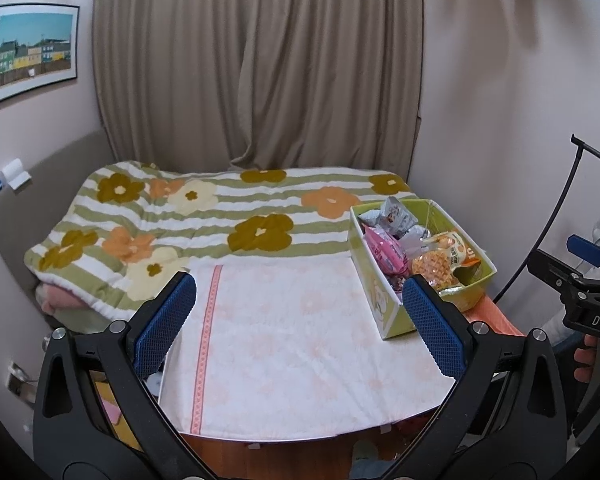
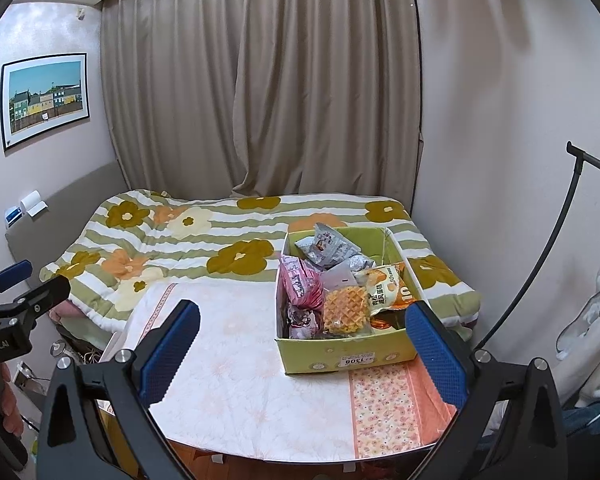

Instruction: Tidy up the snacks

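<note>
- The snacks are all sitting inside the green box (image 2: 340,356), which is resting on the right part of the table (image 2: 236,380), its far end reaching toward the bed (image 2: 172,240) behind.
- A waffle pack (image 2: 346,306), a pink packet (image 2: 300,284), an orange bag (image 2: 388,284) and silver packets (image 2: 326,250) are lying piled together; nothing is lying loose on the cloth.
- That fits either snacks already gathered in, or a box waiting to be sorted out.
- The left tool (image 1: 300,320) is hanging wide open and holding nothing; the box is lying ahead and to its right, partly behind its right finger.
- The right tool (image 2: 304,356) is also gaping wide and holding nothing; the box is sitting just ahead between its fingers, toward the right one.
- The box's long axis is running away from the right tool, so the right hand is the nearer one.
</note>
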### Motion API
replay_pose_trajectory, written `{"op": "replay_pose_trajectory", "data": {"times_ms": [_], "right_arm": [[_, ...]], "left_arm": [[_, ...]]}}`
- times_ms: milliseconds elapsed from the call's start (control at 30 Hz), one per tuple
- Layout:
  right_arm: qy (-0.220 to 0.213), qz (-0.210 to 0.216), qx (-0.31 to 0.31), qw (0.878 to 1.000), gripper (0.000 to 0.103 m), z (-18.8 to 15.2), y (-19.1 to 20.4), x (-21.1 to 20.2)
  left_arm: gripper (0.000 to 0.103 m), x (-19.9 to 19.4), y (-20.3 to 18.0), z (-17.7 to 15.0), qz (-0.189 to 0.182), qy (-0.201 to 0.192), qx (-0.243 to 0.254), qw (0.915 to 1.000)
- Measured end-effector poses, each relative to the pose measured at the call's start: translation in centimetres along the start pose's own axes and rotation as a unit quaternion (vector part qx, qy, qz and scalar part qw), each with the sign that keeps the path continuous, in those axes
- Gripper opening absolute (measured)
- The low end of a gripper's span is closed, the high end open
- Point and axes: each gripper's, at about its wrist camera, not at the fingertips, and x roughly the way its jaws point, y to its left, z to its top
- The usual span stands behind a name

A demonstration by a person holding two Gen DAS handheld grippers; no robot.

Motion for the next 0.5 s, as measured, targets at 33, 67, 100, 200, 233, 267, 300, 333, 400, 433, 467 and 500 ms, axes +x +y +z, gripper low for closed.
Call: {"op": "replay_pose_trajectory", "data": {"times_ms": [33,67,100,200,233,267,300,333,400,433,467,500], "right_arm": [[0.000,0.000,-0.001,1.000,0.102,0.02,-0.02,0.02],[0.000,0.000,-0.001,1.000,0.102,0.03,-0.04,0.02],[0.000,0.000,-0.001,1.000,0.102,0.01,-0.05,0.01],[0.000,-0.001,-0.001,1.000,0.102,0.02,-0.11,0.10],[0.000,-0.001,-0.001,1.000,0.102,0.00,-0.14,0.10],[0.000,0.000,0.000,1.000,0.102,-0.01,-0.14,0.08],[0.000,0.000,0.000,1.000,0.102,0.00,-0.14,0.09],[0.000,0.000,-0.001,1.000,0.102,0.01,-0.14,0.10],[0.001,0.000,-0.001,1.000,0.102,0.01,-0.15,0.11],[0.001,0.000,-0.001,1.000,0.102,0.01,-0.16,0.12],[0.001,0.001,-0.001,1.000,0.102,-0.03,-0.14,0.08],[0.000,0.001,0.000,1.000,0.102,-0.13,-0.19,0.04]], "left_arm": [[0.103,-0.02,0.01,-0.03,0.000,0.000,0.000,1.0000],[0.103,-0.05,0.06,-0.03,0.000,0.000,0.000,1.0000],[0.103,-0.09,0.12,-0.02,0.000,0.000,0.000,1.0000],[0.103,-0.09,0.07,0.00,-0.001,-0.001,0.001,1.0000],[0.103,-0.01,0.06,0.12,-0.001,-0.001,0.001,1.0000],[0.103,0.02,0.02,0.17,-0.001,-0.001,0.001,1.0000],[0.103,0.05,-0.01,0.20,-0.001,-0.002,0.001,1.0000],[0.103,0.22,-0.01,0.36,-0.002,-0.002,0.001,1.0000],[0.103,0.44,-0.07,0.58,-0.005,-0.002,0.001,1.0000],[0.103,0.52,-0.13,0.68,-0.005,-0.002,0.002,1.0000],[0.103,0.51,-0.16,0.69,-0.005,-0.002,0.003,1.0000],[0.103,0.55,-0.22,0.69,-0.005,-0.002,0.004,1.0000]]}}
